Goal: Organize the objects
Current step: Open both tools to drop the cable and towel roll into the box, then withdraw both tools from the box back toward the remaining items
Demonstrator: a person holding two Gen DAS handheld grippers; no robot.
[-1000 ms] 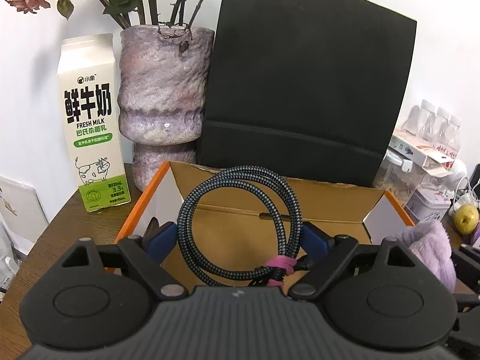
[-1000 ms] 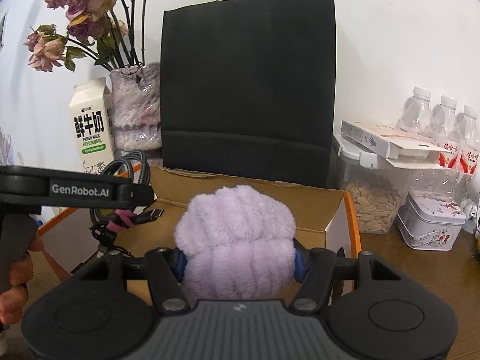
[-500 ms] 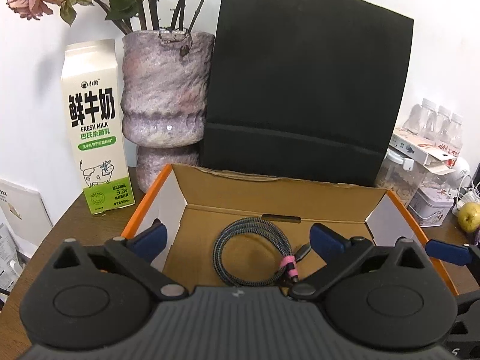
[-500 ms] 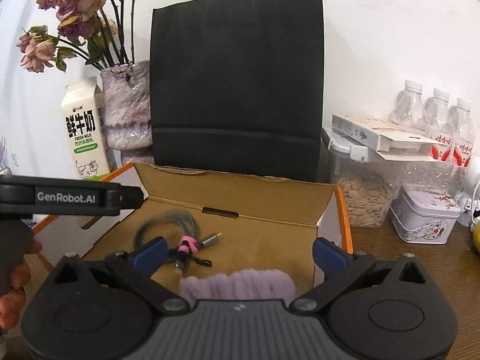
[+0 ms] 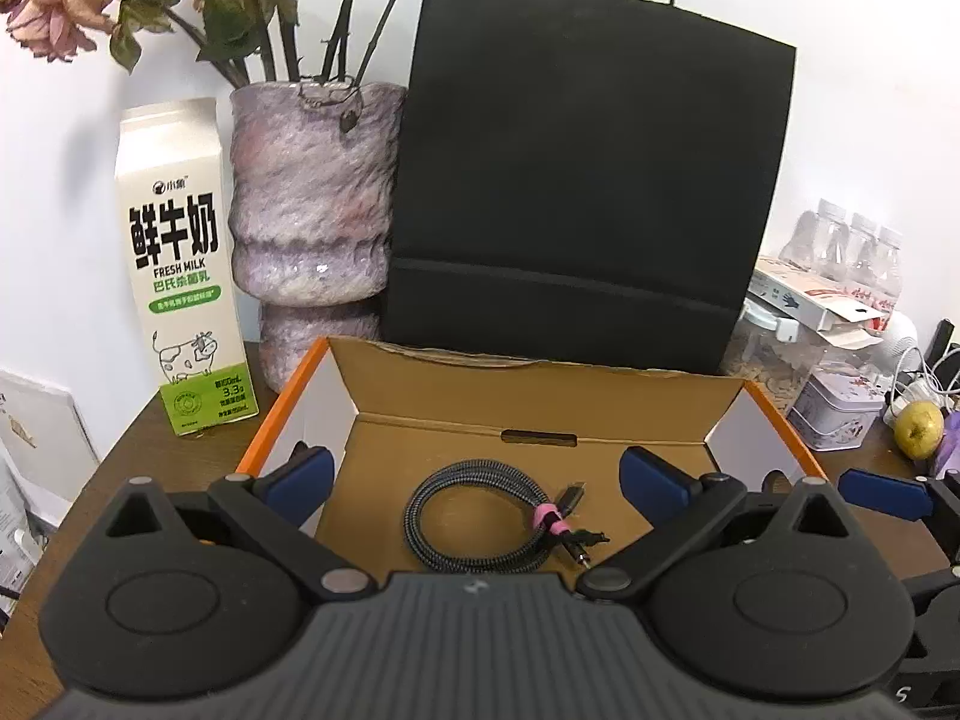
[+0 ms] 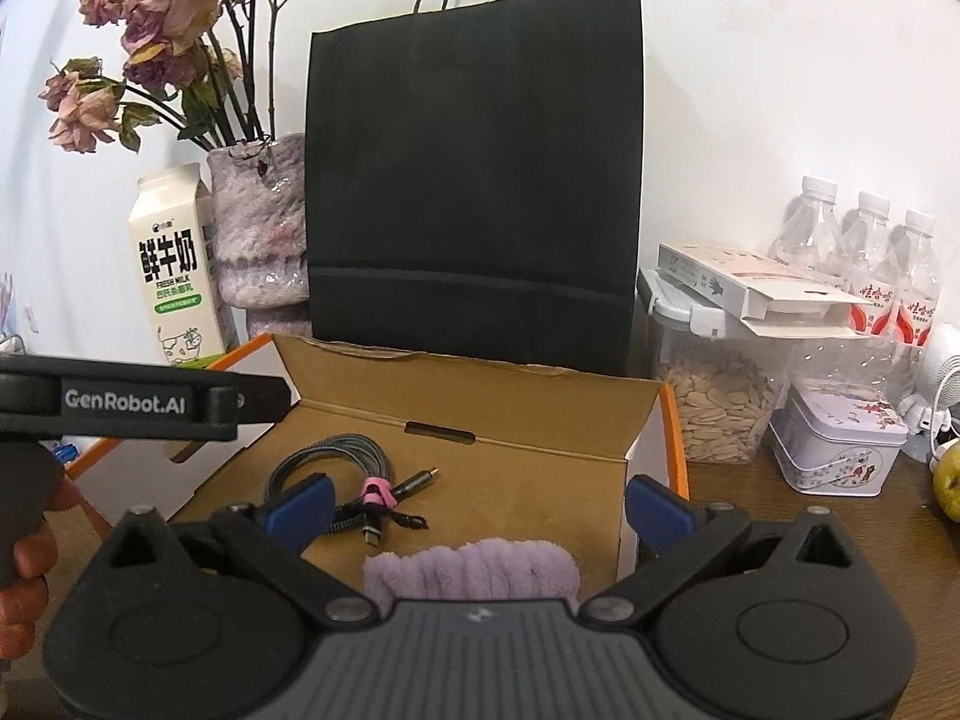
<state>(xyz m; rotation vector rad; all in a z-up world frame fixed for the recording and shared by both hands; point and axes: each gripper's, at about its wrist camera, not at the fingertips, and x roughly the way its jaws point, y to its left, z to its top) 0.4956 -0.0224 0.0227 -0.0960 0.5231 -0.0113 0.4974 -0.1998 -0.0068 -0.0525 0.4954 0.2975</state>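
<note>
Room: white wall behind the black bag (image 6: 474, 180).
Counter (image 5: 150, 456): dark wood, carrying the cardboard box (image 6: 480, 414).
Left tool (image 5: 477, 474): jaws just spread, gripping nothing.
Right tool (image 6: 480, 501): likewise.

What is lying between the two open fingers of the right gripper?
In the right wrist view, the fluffy purple item lies in the cardboard box between the fingers of the right gripper, untouched by them. The coiled cable lies further left.
</note>
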